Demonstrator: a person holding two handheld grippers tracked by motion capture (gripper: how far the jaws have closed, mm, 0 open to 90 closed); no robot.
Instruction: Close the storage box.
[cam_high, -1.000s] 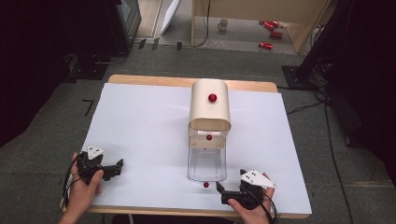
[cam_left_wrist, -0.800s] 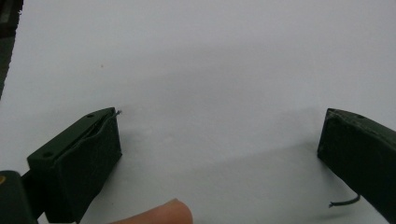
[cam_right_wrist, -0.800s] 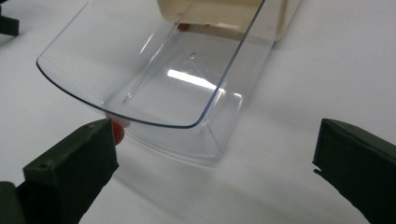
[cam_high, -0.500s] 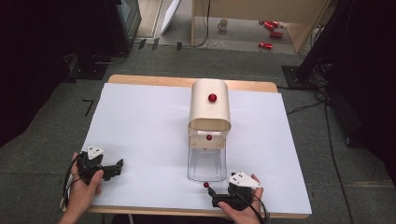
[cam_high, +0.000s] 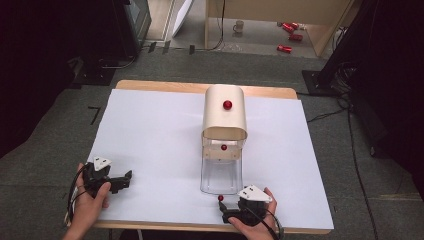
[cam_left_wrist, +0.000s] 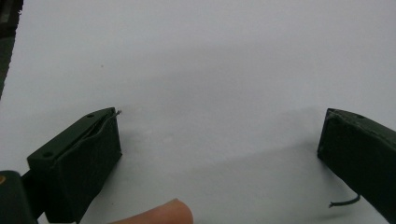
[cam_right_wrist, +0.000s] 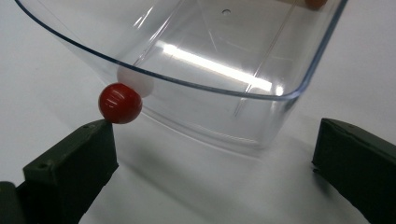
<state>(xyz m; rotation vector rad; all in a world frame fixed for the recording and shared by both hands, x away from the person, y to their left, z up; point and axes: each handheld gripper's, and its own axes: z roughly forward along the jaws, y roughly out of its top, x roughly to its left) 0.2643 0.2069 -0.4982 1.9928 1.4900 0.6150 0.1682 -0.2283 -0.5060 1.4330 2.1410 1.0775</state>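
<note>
A beige arched box (cam_high: 225, 117) with a red knob (cam_high: 227, 105) on top stands mid-table. A clear plastic drawer (cam_high: 221, 175) sticks out of its front toward me, and a small red knob (cam_high: 220, 198) sits on the drawer's near wall. In the right gripper view that red knob (cam_right_wrist: 120, 103) is fixed to the clear drawer (cam_right_wrist: 210, 70) by a white stub and touches the tip of the left jaw. My right gripper (cam_right_wrist: 215, 140) (cam_high: 225, 210) is open, just in front of the drawer. My left gripper (cam_high: 122, 181) (cam_left_wrist: 219, 126) is open over bare white sheet at the front left.
A second red ball (cam_high: 223, 147) shows on the beige front above the drawer. The white sheet (cam_high: 150, 140) covers the wooden table. A fingertip (cam_left_wrist: 159, 215) shows low in the left gripper view. Red cans (cam_high: 285, 48) and a mug (cam_high: 240, 25) lie on the floor beyond.
My right gripper has slid left along the front edge, up to the drawer's red knob. The left gripper has stayed where it was.
</note>
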